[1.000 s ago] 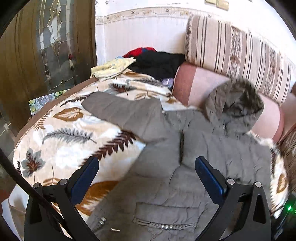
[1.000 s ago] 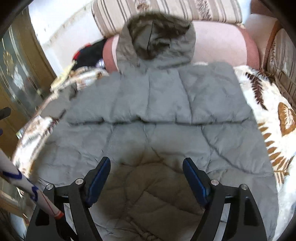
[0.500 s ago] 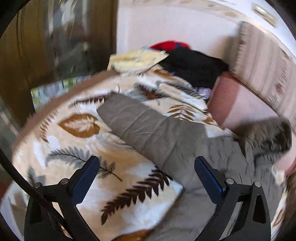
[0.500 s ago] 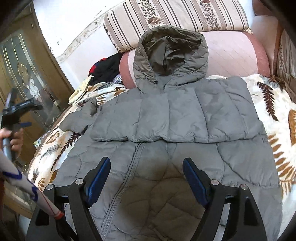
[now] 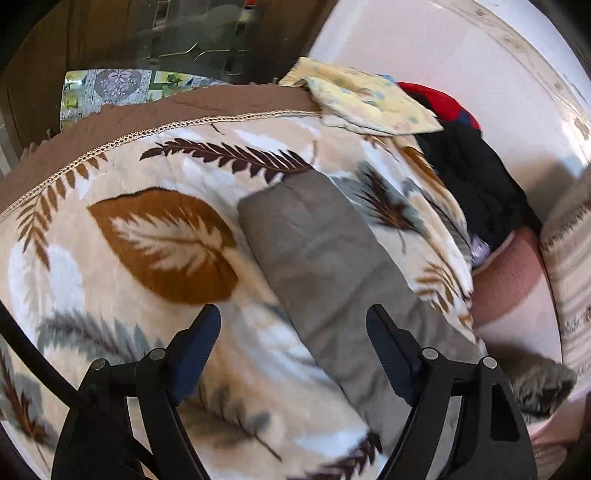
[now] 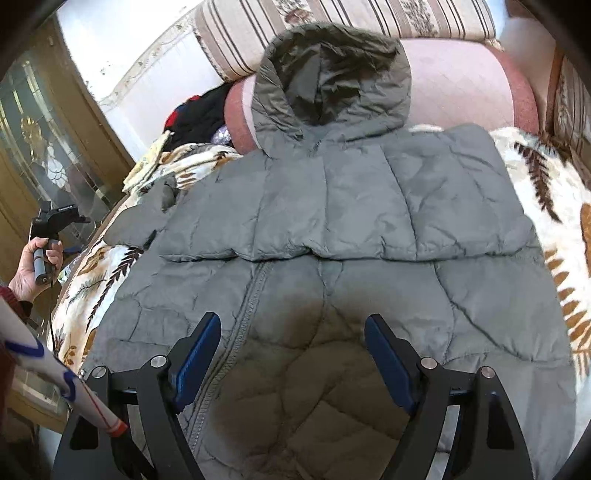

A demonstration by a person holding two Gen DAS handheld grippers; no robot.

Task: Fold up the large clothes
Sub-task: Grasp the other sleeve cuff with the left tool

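A grey quilted hooded jacket (image 6: 351,229) lies spread front-up on a leaf-print blanket (image 6: 546,177), its hood (image 6: 332,74) resting against a pink bolster. One sleeve is folded across the chest. The other sleeve (image 5: 321,258) stretches out over the blanket (image 5: 155,240) toward the sofa's edge. My left gripper (image 5: 293,350) hovers over that sleeve with its jaws closing; the sleeve lies below them, not pinched. My right gripper (image 6: 291,354) hangs open above the jacket's lower front, holding nothing. The left gripper's body (image 6: 55,218) and the hand holding it show at the far left of the right wrist view.
A heap of black and red clothes (image 5: 469,162) and a pale yellow cloth (image 5: 369,99) sit at the blanket's far corner. A pink bolster (image 6: 461,77) and striped cushions (image 6: 332,18) line the back. A glazed wooden door (image 6: 40,147) stands left of the sofa.
My left gripper swung left from the jacket's body out along the outstretched sleeve and came lower, its fingers drawing closer together. The right gripper stayed over the jacket's lower front.
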